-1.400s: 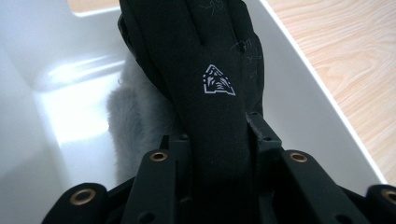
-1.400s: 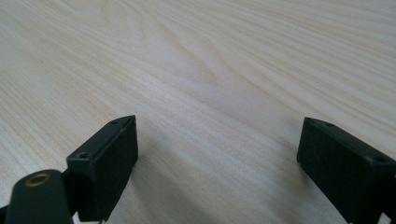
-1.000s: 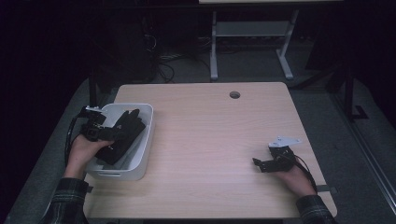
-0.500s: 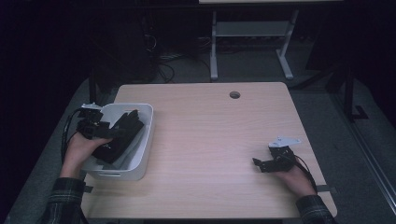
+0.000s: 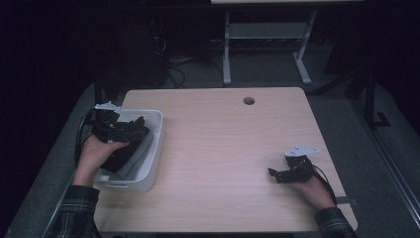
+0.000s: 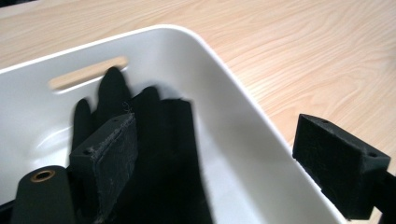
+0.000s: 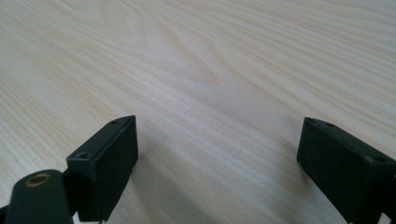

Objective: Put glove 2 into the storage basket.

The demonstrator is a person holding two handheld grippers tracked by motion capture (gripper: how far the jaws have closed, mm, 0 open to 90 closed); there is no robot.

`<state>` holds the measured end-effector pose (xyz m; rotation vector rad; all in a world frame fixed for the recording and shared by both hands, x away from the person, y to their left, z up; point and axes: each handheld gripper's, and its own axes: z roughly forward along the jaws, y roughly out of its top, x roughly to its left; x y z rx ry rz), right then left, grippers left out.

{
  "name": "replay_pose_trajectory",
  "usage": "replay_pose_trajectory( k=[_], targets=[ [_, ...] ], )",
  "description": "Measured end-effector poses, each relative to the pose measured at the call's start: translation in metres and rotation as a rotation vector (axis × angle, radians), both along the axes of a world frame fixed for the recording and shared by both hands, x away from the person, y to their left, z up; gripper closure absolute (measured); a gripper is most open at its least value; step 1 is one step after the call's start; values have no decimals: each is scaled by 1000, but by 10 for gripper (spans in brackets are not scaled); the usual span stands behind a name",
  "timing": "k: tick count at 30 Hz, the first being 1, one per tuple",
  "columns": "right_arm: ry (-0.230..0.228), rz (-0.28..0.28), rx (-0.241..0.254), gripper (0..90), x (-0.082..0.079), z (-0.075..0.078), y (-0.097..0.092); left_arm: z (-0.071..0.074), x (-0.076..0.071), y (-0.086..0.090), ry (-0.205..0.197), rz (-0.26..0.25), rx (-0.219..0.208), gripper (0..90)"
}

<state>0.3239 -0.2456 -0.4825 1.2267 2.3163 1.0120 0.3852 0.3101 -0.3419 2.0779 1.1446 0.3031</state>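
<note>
- Glove (image 6: 154,154), black, lies in the white bin (image 6: 243,154) at the table's (image 5: 223,148) nine o'clock, apparently dropped for storage.
- Left gripper (image 6: 224,158): jaws just opened wide, gripping nothing.
- Right gripper (image 7: 219,163): wide, empty, resting at four o'clock.

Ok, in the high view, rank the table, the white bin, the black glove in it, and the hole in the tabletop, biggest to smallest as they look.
1. Table
2. White bin
3. Black glove, partly hidden by the left gripper, so its full extent is unsure
4. Hole in the tabletop
</note>
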Motion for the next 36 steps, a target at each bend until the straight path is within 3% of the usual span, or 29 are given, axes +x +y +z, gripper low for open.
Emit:
replay_pose_trajectory(
  k=[8, 23, 29, 36],
  targets=[
    [-1, 0, 0, 122, 0, 0, 0, 0, 2, -37, -8, -75, -24, 133],
    [-5, 3, -2, 122, 0, 0, 0, -9, -10, -97, -22, -193, -56, 135],
    [-4, 3, -2, 122, 0, 0, 0, -13, -17, -116, -25, -217, -90, 136],
    [-4, 2, -1, 121, 0, 0, 0, -22, -24, -133, -31, -242, -100, 137]
  ],
)
